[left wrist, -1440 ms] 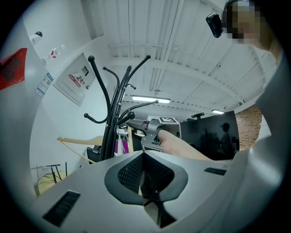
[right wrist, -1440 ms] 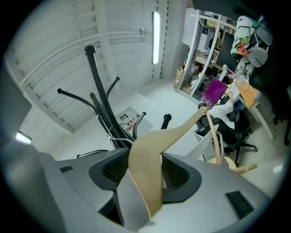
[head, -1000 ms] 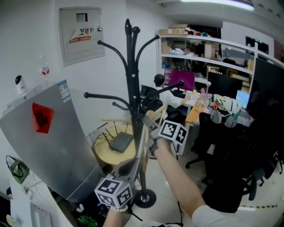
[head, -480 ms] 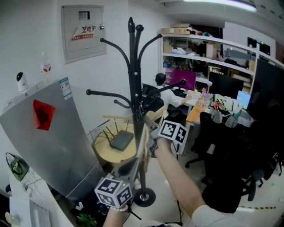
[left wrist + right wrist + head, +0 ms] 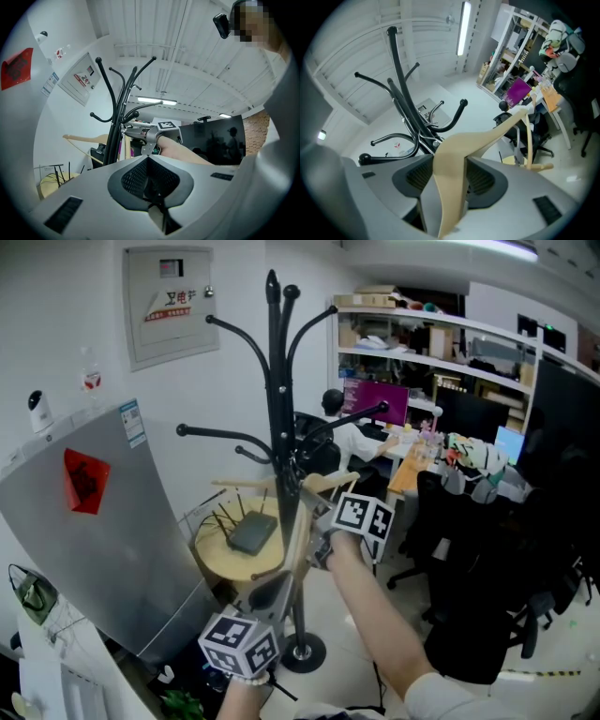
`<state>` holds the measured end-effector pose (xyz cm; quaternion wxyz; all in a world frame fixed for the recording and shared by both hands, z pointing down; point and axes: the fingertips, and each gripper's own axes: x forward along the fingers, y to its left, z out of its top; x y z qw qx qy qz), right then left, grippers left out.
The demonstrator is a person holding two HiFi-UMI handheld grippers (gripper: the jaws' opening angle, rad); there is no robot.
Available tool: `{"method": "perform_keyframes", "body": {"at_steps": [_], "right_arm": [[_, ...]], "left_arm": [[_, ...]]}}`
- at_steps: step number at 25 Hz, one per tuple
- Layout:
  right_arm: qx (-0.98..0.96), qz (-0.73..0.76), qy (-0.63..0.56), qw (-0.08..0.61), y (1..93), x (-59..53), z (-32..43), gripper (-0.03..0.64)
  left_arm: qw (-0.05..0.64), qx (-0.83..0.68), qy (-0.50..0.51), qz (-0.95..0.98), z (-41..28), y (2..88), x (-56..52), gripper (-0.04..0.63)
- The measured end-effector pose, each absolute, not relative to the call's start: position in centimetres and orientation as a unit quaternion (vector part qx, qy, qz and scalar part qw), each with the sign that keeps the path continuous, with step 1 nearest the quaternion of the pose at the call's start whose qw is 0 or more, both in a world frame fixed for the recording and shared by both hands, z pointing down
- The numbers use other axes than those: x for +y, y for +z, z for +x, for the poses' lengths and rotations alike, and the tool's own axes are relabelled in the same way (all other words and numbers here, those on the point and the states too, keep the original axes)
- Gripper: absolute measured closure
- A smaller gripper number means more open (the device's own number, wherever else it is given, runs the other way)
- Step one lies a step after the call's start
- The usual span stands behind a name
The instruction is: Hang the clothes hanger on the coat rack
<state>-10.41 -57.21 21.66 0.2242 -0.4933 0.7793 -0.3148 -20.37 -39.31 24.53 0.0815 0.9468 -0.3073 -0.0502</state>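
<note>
Head view: the black rack stands on the floor in the middle of the room. The wooden hanger is up against its pole at mid-height, just under the lower arms. The right gripper reaches in level from the right and holds the hanger. The left gripper sits lower, near the pole's foot. Behind the pole is a round table.

Left gripper view: the left gripper has its jaws pressed together with nothing between them. Ahead are the rack, the hanger and the right gripper.

Right gripper view: the right gripper is clamped on the hanger at its middle. Its wire hook lies right at the rack pole; whether it rests on an arm cannot be told.
</note>
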Motion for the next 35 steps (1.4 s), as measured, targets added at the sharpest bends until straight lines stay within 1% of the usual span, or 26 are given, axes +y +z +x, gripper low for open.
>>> {"method": "perform_keyframes", "body": {"at_steps": [8, 14, 20, 21, 23, 26, 29, 30, 32, 35], "right_arm": [[0.774, -0.511, -0.296, 0.227, 21.1, -56.4, -9.6, 0.362], [0.765, -0.522, -0.303, 0.226, 22.2, -56.0, -9.0, 0.361], [0.763, -0.525, -0.291, 0.238, 22.3, -53.3, -8.4, 0.362], [0.766, -0.523, -0.287, 0.241, 22.2, -52.5, -8.4, 0.371], [0.765, -0.527, -0.277, 0.246, 22.3, -50.9, -8.0, 0.413], [0.752, -0.544, -0.265, 0.261, 23.0, -48.0, -7.0, 0.525], [0.736, -0.554, -0.265, 0.286, 24.4, -44.7, -5.9, 0.608], [0.733, -0.562, -0.261, 0.281, 25.0, -43.6, -5.7, 0.619], [0.730, -0.580, -0.253, 0.259, 26.5, -41.4, -5.3, 0.620], [0.723, -0.591, -0.262, 0.244, 28.7, -38.6, -5.8, 0.620]], "left_arm": [[0.084, -0.298, -0.052, 0.950, -20.6, 24.6, -38.9, 0.598], [0.086, -0.288, -0.054, 0.952, -20.5, 24.6, -38.5, 0.598], [0.096, -0.275, -0.061, 0.955, -21.2, 25.0, -38.2, 0.598], [0.098, -0.272, -0.062, 0.955, -21.3, 25.0, -38.1, 0.598], [0.100, -0.265, -0.066, 0.957, -21.4, 24.9, -37.9, 0.598], [0.101, -0.249, -0.075, 0.960, -21.6, 24.8, -37.3, 0.598], [0.097, -0.236, -0.076, 0.964, -21.8, 25.2, -36.4, 0.598], [0.096, -0.233, -0.075, 0.965, -21.8, 25.6, -36.1, 0.598], [0.101, -0.231, -0.072, 0.965, -21.8, 26.4, -35.4, 0.598], [0.114, -0.236, -0.071, 0.963, -22.3, 27.7, -35.0, 0.598]]}}
